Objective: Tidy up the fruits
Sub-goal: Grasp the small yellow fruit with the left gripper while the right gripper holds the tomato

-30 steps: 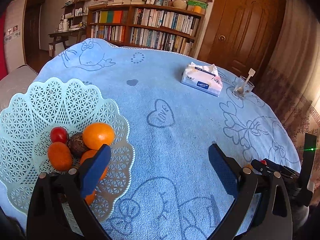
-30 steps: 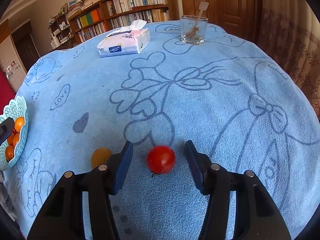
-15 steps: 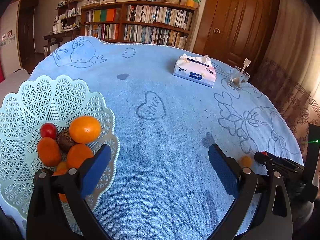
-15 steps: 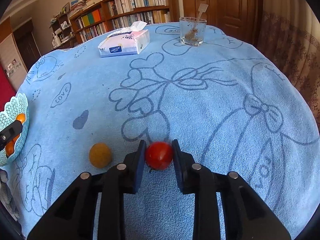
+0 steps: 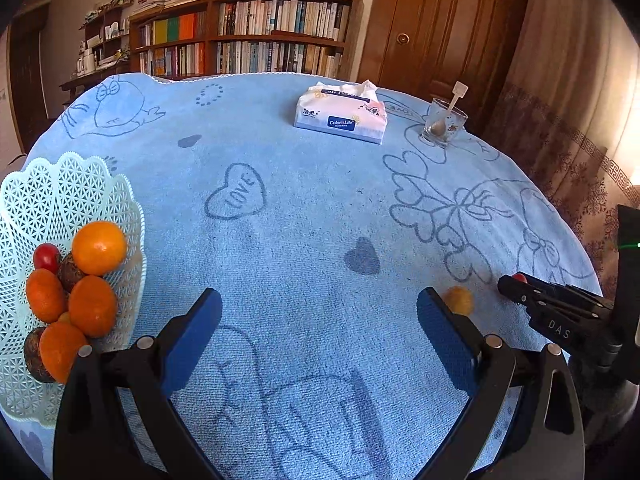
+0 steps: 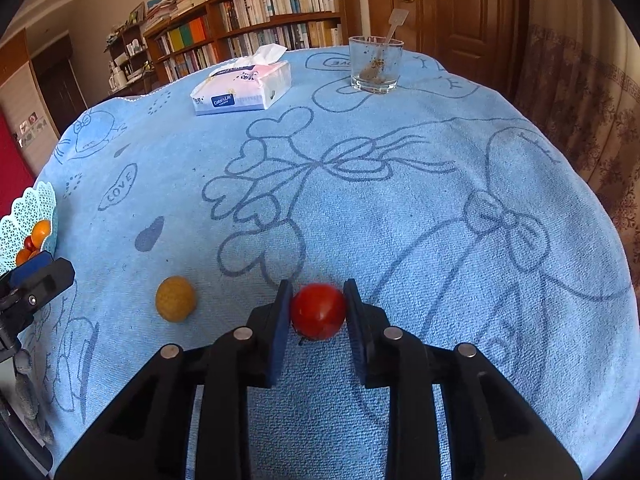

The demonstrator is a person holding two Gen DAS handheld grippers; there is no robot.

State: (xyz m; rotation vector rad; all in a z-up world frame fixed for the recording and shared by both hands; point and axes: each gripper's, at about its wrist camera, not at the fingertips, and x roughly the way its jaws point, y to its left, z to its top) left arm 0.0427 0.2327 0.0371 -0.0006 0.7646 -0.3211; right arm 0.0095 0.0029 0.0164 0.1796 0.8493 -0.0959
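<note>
Desk [image 5: 304, 240] under one blue cloth fills both views. One white lattice basket [image 5: 60, 184] at the near left holds four oranges, one small red fruit and two dark brown ones. One tissue pack [image 6: 244, 88] and one glass [image 6: 375, 65] stand far. The left gripper [image 5: 320, 320] hangs with jaws wide apart, empty. The right gripper [image 6: 318, 312] has its jaws closed against one red tomato [image 6: 318, 311]; one yellow fruit [image 6: 175, 298] lies just left.

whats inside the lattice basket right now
The lattice basket holds several oranges, a red cherry tomato and two dark brown fruits. Anything beneath the pile, or beyond the picture's left edge, is hidden.
</note>
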